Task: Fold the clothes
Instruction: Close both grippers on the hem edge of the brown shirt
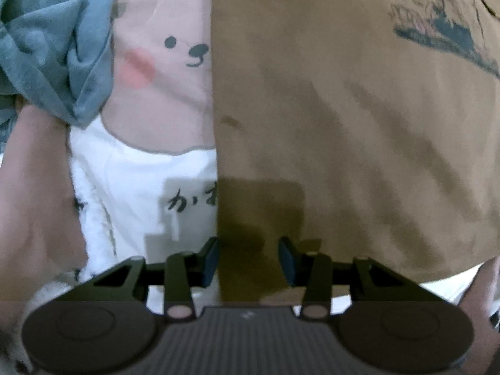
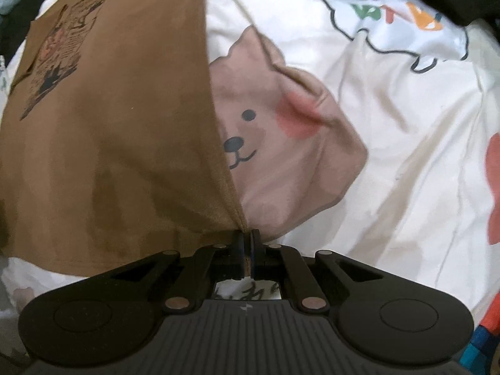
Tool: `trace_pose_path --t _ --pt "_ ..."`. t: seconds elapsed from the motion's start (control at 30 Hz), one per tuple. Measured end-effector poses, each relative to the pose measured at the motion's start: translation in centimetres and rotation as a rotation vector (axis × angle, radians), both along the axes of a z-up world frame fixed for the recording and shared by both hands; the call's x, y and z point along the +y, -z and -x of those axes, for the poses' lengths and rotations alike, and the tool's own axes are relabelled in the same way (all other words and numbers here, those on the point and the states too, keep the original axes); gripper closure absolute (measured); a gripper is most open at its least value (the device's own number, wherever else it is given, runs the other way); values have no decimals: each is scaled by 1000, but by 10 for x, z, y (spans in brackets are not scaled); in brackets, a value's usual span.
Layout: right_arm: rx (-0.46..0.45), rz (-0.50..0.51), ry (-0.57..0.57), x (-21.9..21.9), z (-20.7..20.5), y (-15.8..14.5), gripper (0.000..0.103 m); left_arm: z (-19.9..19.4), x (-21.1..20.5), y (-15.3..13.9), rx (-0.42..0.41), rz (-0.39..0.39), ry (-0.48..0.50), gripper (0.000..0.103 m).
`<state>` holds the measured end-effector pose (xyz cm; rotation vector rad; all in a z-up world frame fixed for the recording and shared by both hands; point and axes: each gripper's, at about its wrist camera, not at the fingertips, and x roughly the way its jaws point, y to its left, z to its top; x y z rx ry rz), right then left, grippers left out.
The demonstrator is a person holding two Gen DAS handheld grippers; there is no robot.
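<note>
The brown shirt (image 2: 103,143) lies flat on a white bear-print sheet (image 2: 390,143), hiding half of each bear face. The right gripper (image 2: 247,243) is clamped on the shirt's near corner. The left gripper (image 1: 248,257) stands apart over the shirt's other near edge, pads clear of the cloth. A blue-grey garment (image 1: 53,53) at far left is cut off.

A home bedroom: a bed under a white cartoon-bear duvet (image 2: 390,131), with loose garments such as a blue-grey cloth (image 1: 59,50) heaped at its edges.
</note>
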<state>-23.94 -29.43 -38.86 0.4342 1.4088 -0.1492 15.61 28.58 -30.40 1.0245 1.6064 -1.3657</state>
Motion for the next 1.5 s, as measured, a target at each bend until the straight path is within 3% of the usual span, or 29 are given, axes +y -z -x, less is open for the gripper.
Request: trace_pose_path --t 0.07,0.47,0.8,0.97,1.07,1.13,1.2,1.23,1.5 --pt "2 12 -8 0 -2 0 103 -2 2 2 -3 -27 -2 65" --pt "-1 2 5 -11 -2 3 103 7 20 18 23 -136 52 68" --pt "-54 -73 68 -13 10 10 99 13 26 10 44 -111 64 68" --pt "-72 -84 76 -12 9 16 89 14 33 1 49 -93 58 67" --pt "-72 -102 84 -12 11 17 88 15 36 -4 64 -117 40 79" --pt "-72 -105 91 -12 12 17 88 18 36 -8 73 -128 42 94" --pt "-62 -101 87 -10 10 16 92 21 36 -14 73 -130 60 97" --pt "-59 -99 82 -8 9 15 101 21 36 -16 72 -135 59 98" --pt "-45 -70 99 -8 13 -10 103 12 33 -59 38 -147 63 99"
